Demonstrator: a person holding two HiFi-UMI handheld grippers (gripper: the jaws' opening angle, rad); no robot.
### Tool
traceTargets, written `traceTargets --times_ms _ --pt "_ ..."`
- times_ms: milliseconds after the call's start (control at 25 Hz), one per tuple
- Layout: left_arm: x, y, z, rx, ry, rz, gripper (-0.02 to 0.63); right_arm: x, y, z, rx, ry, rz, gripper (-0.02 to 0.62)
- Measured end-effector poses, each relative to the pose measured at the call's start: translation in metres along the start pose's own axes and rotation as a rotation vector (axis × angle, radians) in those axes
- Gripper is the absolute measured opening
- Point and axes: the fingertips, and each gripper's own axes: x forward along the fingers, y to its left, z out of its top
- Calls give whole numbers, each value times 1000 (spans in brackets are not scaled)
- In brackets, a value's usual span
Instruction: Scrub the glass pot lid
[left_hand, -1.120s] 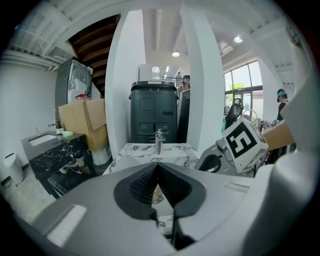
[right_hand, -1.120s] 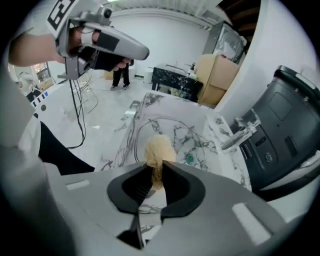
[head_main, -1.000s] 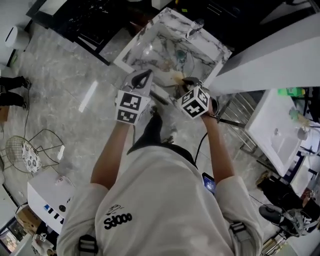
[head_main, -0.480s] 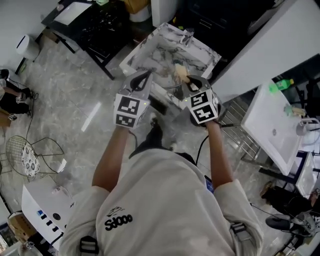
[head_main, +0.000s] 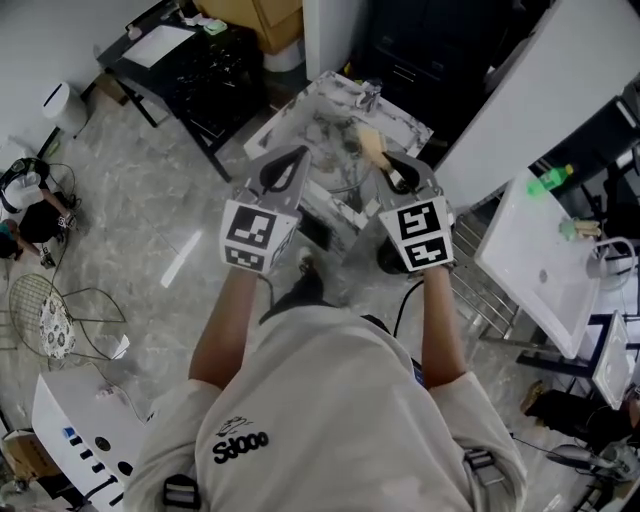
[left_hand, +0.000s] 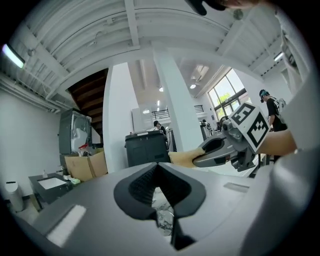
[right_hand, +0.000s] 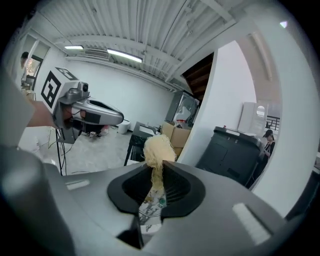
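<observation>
Over a marble sink (head_main: 275, 115) I hold both grippers side by side. My right gripper (head_main: 385, 160) (right_hand: 156, 185) is shut on a pale yellow fibrous scrubber (head_main: 368, 143) (right_hand: 157, 147) that sticks up out of its jaws. My left gripper (head_main: 290, 155) (left_hand: 160, 187) has its jaws together, and I can make out nothing solid between them. Only marble shows through the gap. The glass pot lid (head_main: 343, 150) is a faint glassy arc in the basin below and between the two grippers. Each gripper also sees the other beside it: the right gripper (left_hand: 215, 150) and the left gripper (right_hand: 100, 117).
A faucet (head_main: 370, 95) stands at the sink's far rim. A black table (head_main: 200, 60) and a cardboard box (head_main: 255, 15) are at the back left. To the right, a white counter (head_main: 540, 260) carries a green bottle (head_main: 545, 180). A wire chair (head_main: 50, 310) stands left.
Both grippers have come up and back from the basin and moved slightly apart. The scrubber stays in the right gripper, and the view has tilted, showing more of the room.
</observation>
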Motion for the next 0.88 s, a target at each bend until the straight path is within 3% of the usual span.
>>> traceTargets --times_ms 320,680,880 --pt "-21 -3 28 5 -43 23 12 -46 1 38 -22 -101 -9 44" --pt "-47 -17 74 94 -113 16 11 -80 -1 60 -27 -175 -17 44" --pt "-47 -24 75 114 -116 -2 12 -85 2 67 -10 -202 1 44"
